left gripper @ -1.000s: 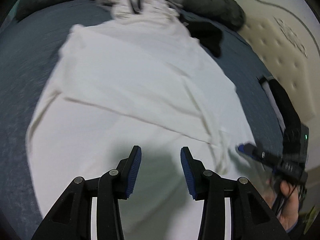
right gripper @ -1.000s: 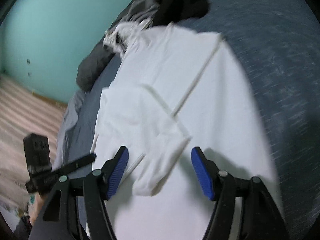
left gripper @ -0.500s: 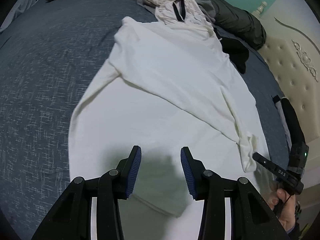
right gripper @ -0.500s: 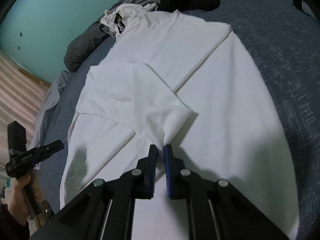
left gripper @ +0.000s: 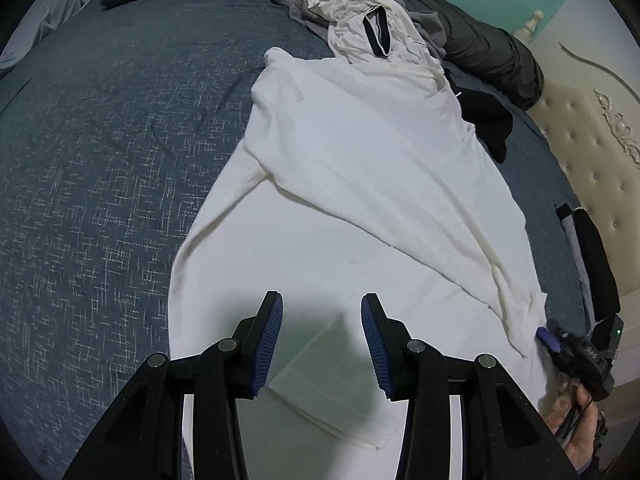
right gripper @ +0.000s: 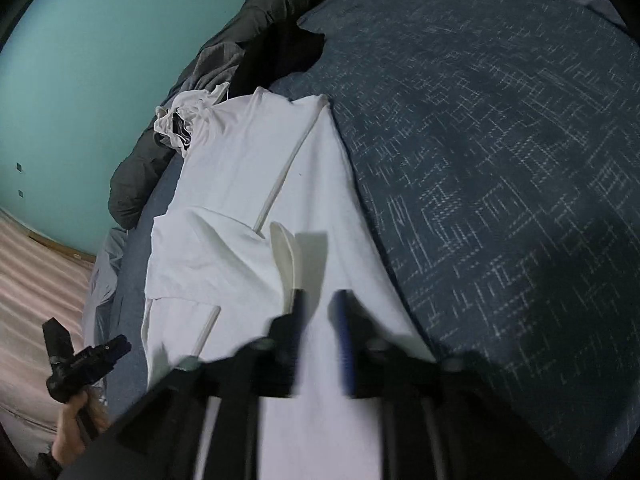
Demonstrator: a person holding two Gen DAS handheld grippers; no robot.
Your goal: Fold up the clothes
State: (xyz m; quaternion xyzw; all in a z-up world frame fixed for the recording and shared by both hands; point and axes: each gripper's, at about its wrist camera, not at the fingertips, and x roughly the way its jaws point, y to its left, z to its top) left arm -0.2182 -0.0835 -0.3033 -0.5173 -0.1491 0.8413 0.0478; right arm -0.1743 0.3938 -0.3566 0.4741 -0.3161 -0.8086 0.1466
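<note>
- Lying spread on a dark blue bed (left gripper: 100,168), a white garment (left gripper: 360,184) has one side folded across its middle.
- Left tongs (left gripper: 322,344) hover over its near edge, blue pads apart, gripping nothing.
- Right tongs (right gripper: 320,332), blurred, have just been opening, a raised fold just beyond the left pad, unpinched.

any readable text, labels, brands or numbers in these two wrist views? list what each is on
None can be read.
White shirt spread on the blue bedspread: no print visible.
Crumpled white garment with dark trim: a tiny dark mark near its edge, too small to read.
Right hand-held gripper: a green light, no legible lettering.
</note>
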